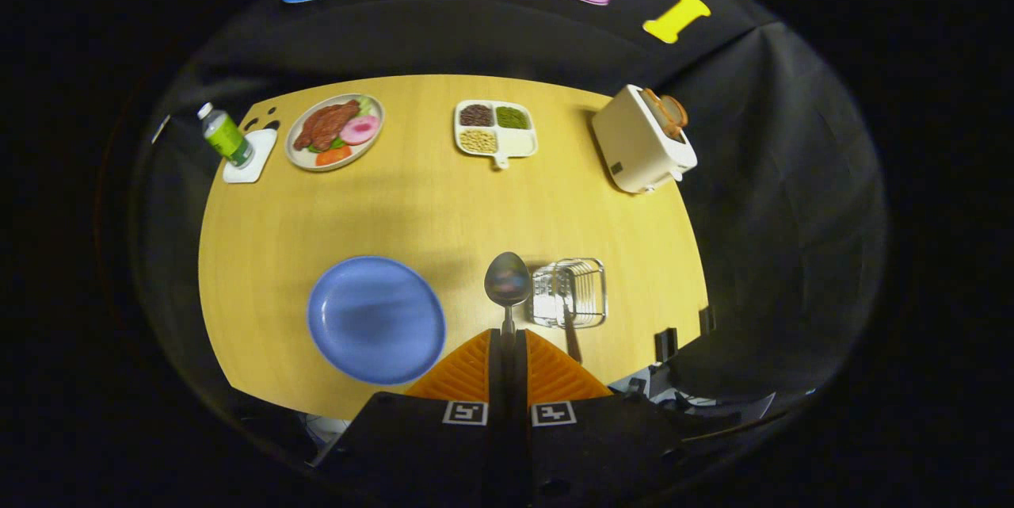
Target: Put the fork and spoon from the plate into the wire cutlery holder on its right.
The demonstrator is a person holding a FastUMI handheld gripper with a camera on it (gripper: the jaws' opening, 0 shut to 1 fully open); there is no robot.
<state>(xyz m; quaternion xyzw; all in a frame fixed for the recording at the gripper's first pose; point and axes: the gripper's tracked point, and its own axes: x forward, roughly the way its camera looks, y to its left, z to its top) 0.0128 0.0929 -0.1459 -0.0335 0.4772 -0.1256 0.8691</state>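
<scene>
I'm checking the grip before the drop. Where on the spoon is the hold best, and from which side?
On the handle, from its tail end, as the hand-held gripper has it now: both fingers are shut on the thin stem, so the spoon has its broad bowl sticking out ahead, free to enter the wire cutlery holder just right of it, beside the fork.

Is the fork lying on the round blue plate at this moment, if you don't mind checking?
No: the round blue plate is bare, the metal fork stands in the wire cutlery holder, and the claw grips the metal spoon.
</scene>
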